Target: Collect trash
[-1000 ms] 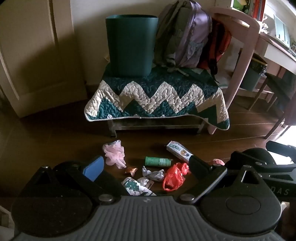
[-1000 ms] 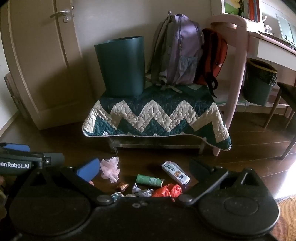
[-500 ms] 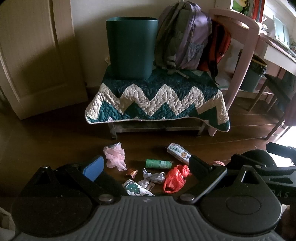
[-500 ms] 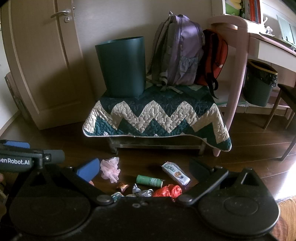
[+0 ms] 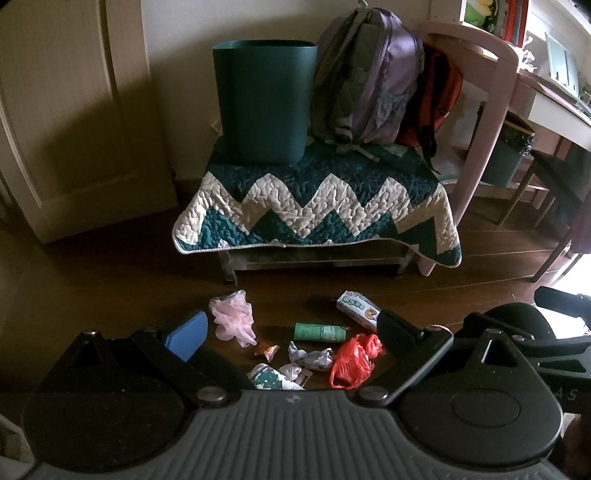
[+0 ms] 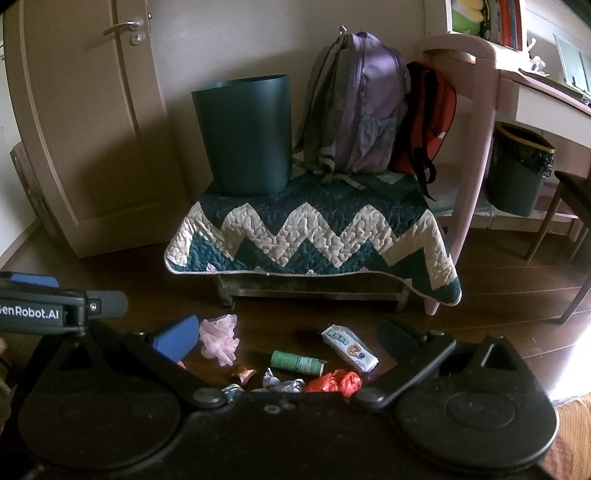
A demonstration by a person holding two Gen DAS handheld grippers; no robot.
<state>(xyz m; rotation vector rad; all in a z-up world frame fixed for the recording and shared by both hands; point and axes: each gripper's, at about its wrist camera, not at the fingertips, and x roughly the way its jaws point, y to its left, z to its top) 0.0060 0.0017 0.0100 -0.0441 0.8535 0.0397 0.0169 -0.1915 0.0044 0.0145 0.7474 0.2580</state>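
Left gripper (image 5: 291, 328) and right gripper (image 6: 286, 332): jaws spread wide, holding nothing. Trash on the floor before the quilt-covered bench (image 6: 314, 229): pink mesh puff (image 6: 218, 338), green tube (image 6: 297, 363), biscuit packet (image 6: 349, 348), red bag (image 6: 334, 382), crumpled wrappers (image 5: 310, 359). Dark green bin (image 6: 245, 136) stands upright on the bench's left end beside a purple backpack (image 6: 358, 107); its contents cannot be seen.

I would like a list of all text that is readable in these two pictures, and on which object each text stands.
"enRobot.AI": white letters on the left gripper's black body, cut off at the picture's left edge.
"A S": faint letters on the right gripper's body, the rest not visible.
Biscuit packet: blue printing, too blurred to read.
Green tube: label too small to read.
Book spines on the shelf: unreadable.
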